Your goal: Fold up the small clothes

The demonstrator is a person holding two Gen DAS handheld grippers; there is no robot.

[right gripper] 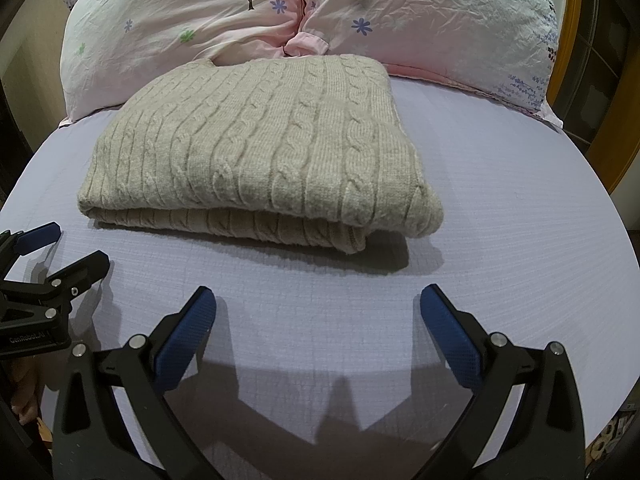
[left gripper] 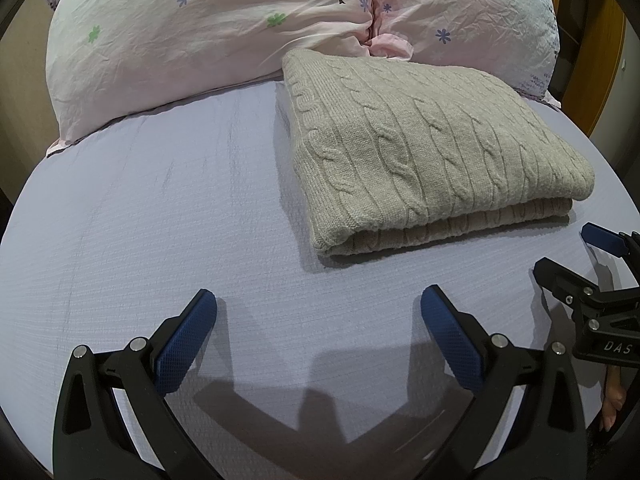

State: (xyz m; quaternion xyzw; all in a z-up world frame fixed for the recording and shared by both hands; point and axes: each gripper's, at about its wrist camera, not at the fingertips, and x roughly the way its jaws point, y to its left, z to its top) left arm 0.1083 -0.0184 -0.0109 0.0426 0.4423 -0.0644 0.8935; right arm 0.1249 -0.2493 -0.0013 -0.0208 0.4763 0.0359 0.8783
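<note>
The bed sheet (left gripper: pixel 140 220), pale lilac, fills most of both views, with two flowered pillows (right gripper: pixel 192 20) lying across the top from ten to two o'clock. On the sheet sits the sweater (right gripper: pixel 256 148), a beige cable-knit already doubled into a thick rectangle with its far edge touching the pillows. In the left wrist view it lies at about one o'clock; in the right wrist view it sits at about eleven to twelve o'clock, with stacked layers showing along the near edge.

The left gripper (left gripper: pixel 318 304) hangs above bare sheet with its jaws spread wide and nothing between them. The right gripper (right gripper: pixel 318 304) does the same, equally wide and empty, near the sweater's front edge but apart from it.

By the look of it the fold is nearly done or finished, so the step in hand is a last tidy or one more halving. To do that well, each gripper should come in low at a near corner, at roughly five and seven o'clock of the bundle, and pinch all layers together. The lower layer pokes out at the right corner, so square that first. Thick knit slides and sags, so lift both corners evenly.
</note>
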